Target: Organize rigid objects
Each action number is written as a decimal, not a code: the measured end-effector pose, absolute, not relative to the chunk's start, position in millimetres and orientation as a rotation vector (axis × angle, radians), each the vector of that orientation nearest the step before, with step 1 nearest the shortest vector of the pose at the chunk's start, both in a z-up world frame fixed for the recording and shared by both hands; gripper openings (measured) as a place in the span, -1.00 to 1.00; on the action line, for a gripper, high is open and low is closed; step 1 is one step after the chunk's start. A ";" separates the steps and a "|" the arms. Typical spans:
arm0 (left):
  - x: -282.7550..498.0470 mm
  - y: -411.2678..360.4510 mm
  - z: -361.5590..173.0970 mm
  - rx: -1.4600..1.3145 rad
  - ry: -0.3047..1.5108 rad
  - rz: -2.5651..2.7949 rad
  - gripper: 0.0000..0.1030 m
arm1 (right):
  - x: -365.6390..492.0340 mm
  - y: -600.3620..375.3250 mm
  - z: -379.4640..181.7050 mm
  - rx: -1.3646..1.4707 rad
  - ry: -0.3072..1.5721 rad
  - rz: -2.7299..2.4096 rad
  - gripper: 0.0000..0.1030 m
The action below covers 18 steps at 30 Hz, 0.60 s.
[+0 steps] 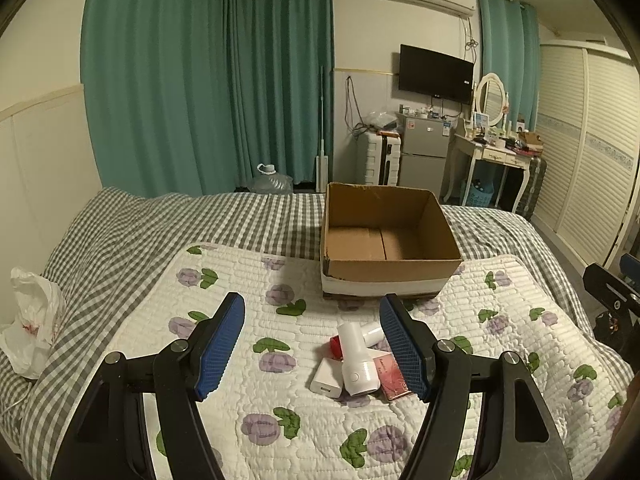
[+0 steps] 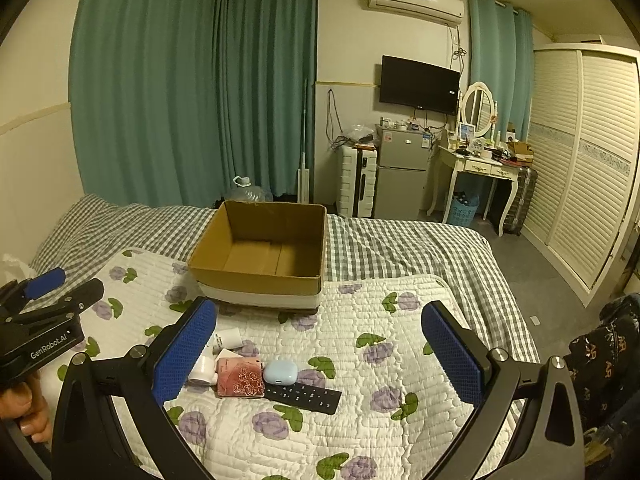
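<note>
An empty cardboard box (image 1: 390, 276) (image 2: 256, 280) stands on the bed at the far edge of the floral quilt. Nearer lies a small pile: a white hair-dryer-shaped device (image 1: 357, 360) (image 2: 204, 370), a white charger block (image 1: 327, 378), a red item (image 1: 335, 346), a pink rose-print case (image 1: 390, 374) (image 2: 240, 378), a pale blue earbud case (image 2: 280, 372) and a black remote (image 2: 306, 396). My left gripper (image 1: 312, 344) is open and empty, above the quilt just left of the pile. My right gripper (image 2: 318, 354) is open and empty over the pile.
The floral quilt (image 1: 248, 380) lies on a grey checked bedspread (image 1: 160, 224). A white plastic bag (image 1: 34, 332) sits at the bed's left edge. The left gripper's body (image 2: 44, 324) shows at the left of the right wrist view. A fridge, dressing table and wardrobe stand beyond the bed.
</note>
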State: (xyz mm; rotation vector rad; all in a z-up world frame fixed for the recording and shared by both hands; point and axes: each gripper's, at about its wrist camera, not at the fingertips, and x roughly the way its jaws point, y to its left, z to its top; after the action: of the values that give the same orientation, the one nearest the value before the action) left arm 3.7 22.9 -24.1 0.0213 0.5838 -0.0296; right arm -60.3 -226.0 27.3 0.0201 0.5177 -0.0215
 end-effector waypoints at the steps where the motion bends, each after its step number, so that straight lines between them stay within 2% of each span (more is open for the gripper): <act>1: 4.3 23.6 -24.5 0.022 0.583 -0.031 0.41 | -59.9 -226.6 27.1 0.022 0.519 -0.022 1.00; 18: 6.6 10.5 -30.6 0.039 0.558 -0.036 0.41 | -57.5 -230.1 25.8 0.023 0.520 -0.021 1.00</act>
State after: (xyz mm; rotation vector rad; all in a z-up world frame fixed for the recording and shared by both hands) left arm 6.6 10.5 -30.6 0.0390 0.5584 -0.0357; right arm -57.5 -230.1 25.8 0.0233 0.5197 -0.0209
